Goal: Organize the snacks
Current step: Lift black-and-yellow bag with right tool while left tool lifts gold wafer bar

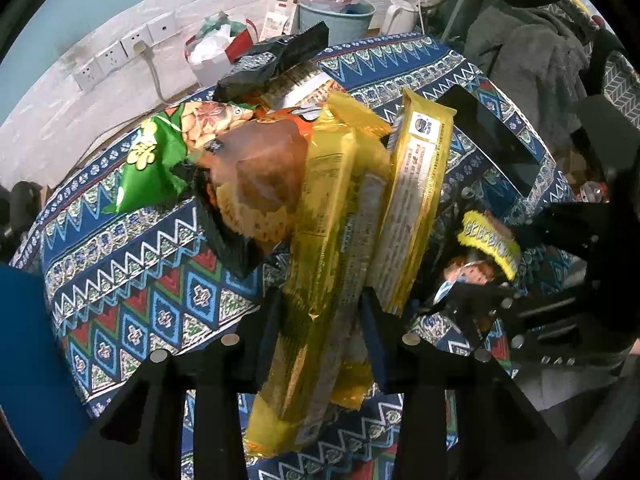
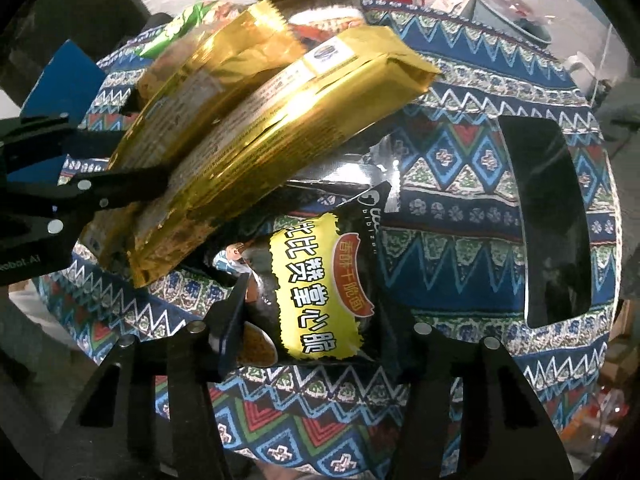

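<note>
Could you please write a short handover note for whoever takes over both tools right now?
Left tool: shut on a gold pack, lifted over the cloth.
Right tool: shut on the black noodle bag, over the same cloth.
A second gold pack sits beside the first; whether it is also gripped is unclear. Green bag and other snacks are piled behind. A black tray lies empty to the right.
Done: two items picked up. Left: place them, probably in the tray, then sort the pile.
</note>
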`<state>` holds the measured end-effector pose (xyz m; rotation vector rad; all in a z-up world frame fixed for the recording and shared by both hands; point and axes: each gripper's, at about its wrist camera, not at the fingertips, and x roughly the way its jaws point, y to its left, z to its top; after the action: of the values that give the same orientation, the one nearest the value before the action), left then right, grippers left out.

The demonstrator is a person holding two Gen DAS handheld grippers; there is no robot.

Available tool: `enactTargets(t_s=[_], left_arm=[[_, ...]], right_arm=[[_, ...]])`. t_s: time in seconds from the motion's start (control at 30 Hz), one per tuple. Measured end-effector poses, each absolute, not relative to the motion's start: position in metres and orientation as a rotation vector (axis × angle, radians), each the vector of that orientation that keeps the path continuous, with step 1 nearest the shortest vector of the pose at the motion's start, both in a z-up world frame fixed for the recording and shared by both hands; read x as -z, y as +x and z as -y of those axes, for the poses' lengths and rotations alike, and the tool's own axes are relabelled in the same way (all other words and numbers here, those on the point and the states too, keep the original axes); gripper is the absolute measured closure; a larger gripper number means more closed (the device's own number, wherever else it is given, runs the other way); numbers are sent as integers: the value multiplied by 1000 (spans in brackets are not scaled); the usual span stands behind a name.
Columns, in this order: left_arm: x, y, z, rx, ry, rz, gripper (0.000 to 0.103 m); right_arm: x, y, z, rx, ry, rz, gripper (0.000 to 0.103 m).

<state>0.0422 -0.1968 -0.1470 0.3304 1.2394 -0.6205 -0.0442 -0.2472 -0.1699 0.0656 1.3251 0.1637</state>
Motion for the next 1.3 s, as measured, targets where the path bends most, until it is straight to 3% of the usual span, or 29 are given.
enactTargets(t_s=[0.07, 0.17, 1.3], left_arm=[[142, 40, 191, 623, 312, -1230, 72], [133, 37, 181, 611, 303, -1212, 73], [45, 16, 71, 482, 105, -985, 75]], right_arm=[[164, -48, 249, -157, 68, -1312, 48], [154, -54, 256, -149, 76, -1289, 48], [63, -30, 180, -214, 52, -1017, 48]])
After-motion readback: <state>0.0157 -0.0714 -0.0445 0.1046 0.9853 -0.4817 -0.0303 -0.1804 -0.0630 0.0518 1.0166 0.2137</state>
